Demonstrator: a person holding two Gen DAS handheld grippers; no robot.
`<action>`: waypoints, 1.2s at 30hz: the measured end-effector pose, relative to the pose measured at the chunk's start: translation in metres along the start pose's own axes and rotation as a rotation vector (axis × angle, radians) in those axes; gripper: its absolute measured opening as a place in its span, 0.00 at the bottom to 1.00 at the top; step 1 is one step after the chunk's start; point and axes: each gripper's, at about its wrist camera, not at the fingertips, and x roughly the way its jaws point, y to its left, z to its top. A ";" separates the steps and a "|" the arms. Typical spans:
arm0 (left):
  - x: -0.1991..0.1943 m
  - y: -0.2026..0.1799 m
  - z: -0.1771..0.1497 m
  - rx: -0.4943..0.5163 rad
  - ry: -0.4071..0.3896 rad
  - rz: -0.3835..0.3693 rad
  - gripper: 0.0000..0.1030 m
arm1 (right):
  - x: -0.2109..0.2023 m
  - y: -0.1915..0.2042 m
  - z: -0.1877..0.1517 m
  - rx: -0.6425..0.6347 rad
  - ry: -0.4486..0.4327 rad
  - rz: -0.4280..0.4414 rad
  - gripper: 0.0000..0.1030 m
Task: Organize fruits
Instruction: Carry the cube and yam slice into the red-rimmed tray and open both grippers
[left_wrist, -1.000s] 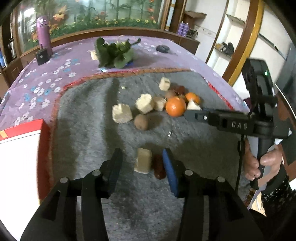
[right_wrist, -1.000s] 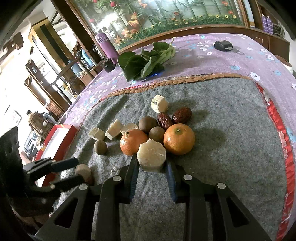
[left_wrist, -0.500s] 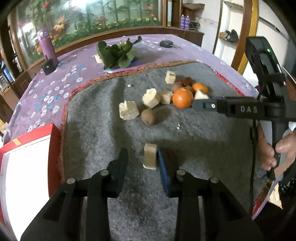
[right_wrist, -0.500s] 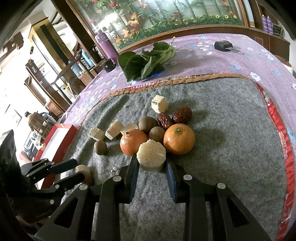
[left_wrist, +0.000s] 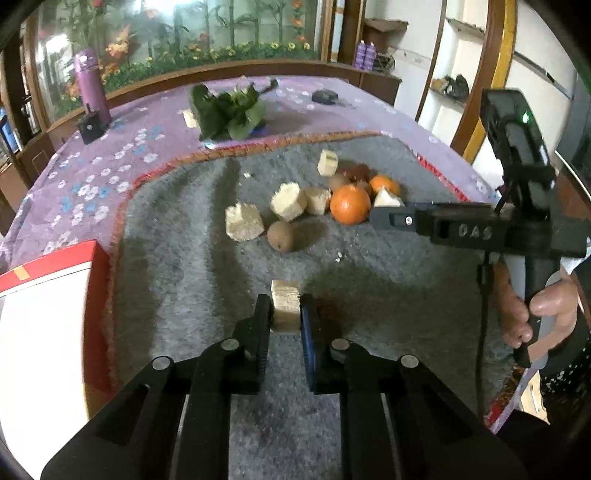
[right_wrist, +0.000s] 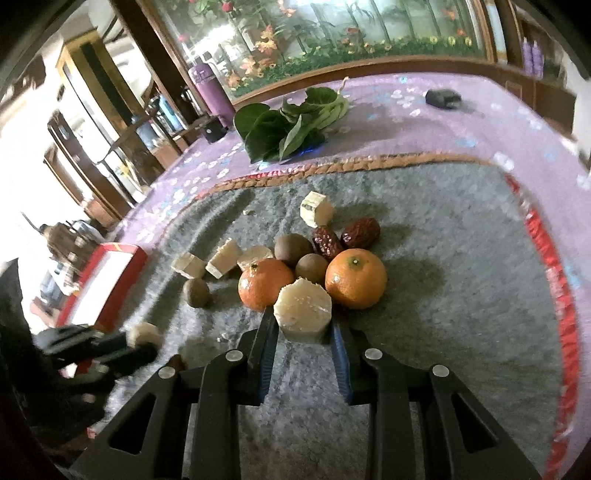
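Progress update: the left gripper (left_wrist: 286, 319) has gone from spread wide around two items a second ago to pinched tight on the pale sugarcane chunk (left_wrist: 284, 308), both pads flat against its sides. The dark date (left_wrist: 327, 312) that sat next to it got left out of the grip and now lies just to the right of the blue pad on the grey mat (left_wrist: 388, 280). From the right wrist view that chunk (right_wrist: 143, 334) looks like it may be slightly off the mat already, but it's blurry so I can't say for sure. The right gripper (right_wrist: 303, 328) hasn't budged in that time: its jaws sit either side of the big round cane piece (right_wrist: 303, 314), which is touching the near orange (right_wrist: 265, 283), with the second orange (right_wrist: 355, 273) just beside it. Whether the pads actually press on it I can't tell, there seems to be a sliver of gap on the right side. My read is that the left side has finished its grasp and the next thing is carrying that chunk over to the red box (left_wrist: 48, 288) left of the mat, or to the other cane pieces (left_wrist: 245, 223) beside the near orange. The date is still to sort.
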 end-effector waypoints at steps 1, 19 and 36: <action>-0.006 0.002 -0.001 -0.007 -0.014 0.000 0.13 | -0.003 0.004 -0.001 -0.018 -0.010 -0.013 0.27; -0.111 0.121 -0.088 -0.333 -0.115 0.305 0.13 | 0.032 0.226 -0.028 -0.367 0.090 0.322 0.27; -0.111 0.151 -0.134 -0.462 -0.037 0.395 0.22 | 0.042 0.295 -0.063 -0.496 0.179 0.394 0.30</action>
